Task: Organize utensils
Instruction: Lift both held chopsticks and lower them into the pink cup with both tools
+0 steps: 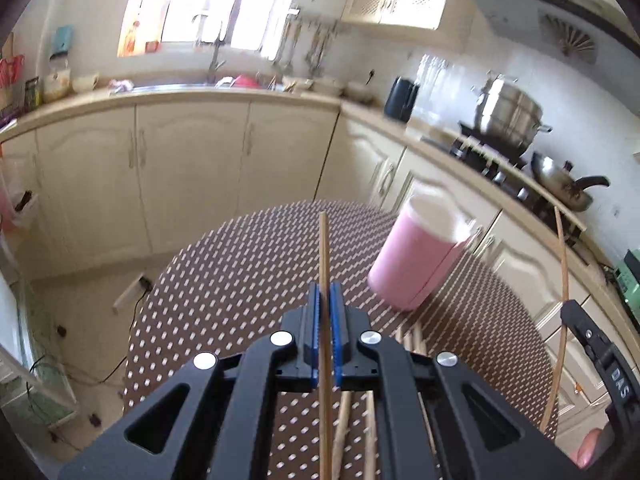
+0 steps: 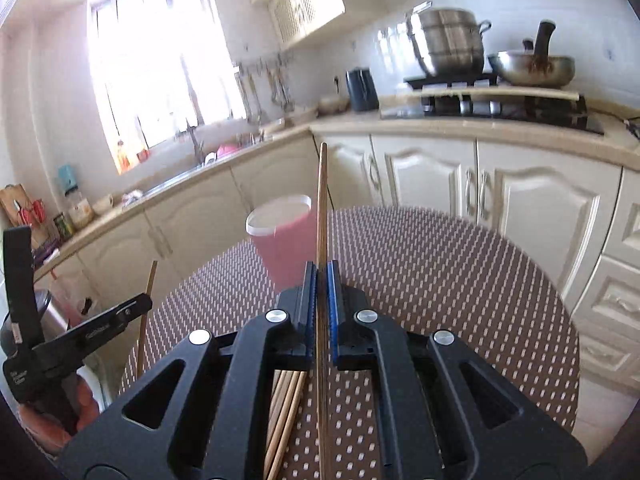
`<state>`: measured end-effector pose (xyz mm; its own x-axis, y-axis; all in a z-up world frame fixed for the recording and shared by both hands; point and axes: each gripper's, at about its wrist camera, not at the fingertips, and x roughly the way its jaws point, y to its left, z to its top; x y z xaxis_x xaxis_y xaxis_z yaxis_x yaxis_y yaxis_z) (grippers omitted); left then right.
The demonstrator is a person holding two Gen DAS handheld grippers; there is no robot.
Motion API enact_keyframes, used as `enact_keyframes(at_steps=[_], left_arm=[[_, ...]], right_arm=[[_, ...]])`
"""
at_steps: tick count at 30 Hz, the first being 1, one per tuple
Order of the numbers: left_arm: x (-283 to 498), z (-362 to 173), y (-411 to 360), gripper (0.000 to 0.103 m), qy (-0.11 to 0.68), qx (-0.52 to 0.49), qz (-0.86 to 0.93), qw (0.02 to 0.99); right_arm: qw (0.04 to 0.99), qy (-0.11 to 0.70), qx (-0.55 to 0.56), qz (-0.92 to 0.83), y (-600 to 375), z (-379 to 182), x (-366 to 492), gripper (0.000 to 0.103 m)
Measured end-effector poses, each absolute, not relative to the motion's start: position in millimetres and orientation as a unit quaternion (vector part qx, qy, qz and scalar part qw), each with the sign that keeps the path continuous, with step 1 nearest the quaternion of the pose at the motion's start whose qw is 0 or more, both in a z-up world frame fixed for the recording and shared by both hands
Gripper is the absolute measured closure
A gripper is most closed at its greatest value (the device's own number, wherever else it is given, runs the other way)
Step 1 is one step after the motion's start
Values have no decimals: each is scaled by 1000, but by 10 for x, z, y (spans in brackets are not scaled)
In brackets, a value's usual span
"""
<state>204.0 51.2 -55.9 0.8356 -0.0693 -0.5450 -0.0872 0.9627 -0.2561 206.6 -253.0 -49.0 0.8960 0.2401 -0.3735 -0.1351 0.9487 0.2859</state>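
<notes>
I see strong daylight pouring through the window, blown out to white in both views. The pink cup is smeared by motion blur. Fisheye bending curves the cabinets; corners go black.

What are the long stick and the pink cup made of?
The stick looks like bamboo or wood: pale tan, matte, thin and straight, a chopstick by its shape. The pink cup is probably plastic: smooth, even colour, with a white rim. It is blurred, so I can't be sure.
</notes>
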Motion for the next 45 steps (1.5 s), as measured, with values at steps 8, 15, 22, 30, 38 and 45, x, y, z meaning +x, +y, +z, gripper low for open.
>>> enact_keyframes(at_steps=[8,15,22,30,38,45], left_arm=[[2076,-39,433,98,164,-155,-41,973],[2384,327,269,98,82,-173,-118,974],[2602,527,-24,98,21,-137,-102,985],[3044,551,-238,98,-15,-134,-39,990],[3370,470,-293,98,-39,-142,-45,988],[3666,376,-198,98,-27,-177,-46,983]], right_arm=[[979,134,114,106,-2550,-161,2279,97],[986,97,94,101,-2438,48,2637,97],[985,92,108,94,-2397,123,2987,97],[980,85,149,102,-2319,161,3375,97],[977,74,151,133,-2177,131,3713,97],[980,79,127,132,-2039,-8,3891,97]])
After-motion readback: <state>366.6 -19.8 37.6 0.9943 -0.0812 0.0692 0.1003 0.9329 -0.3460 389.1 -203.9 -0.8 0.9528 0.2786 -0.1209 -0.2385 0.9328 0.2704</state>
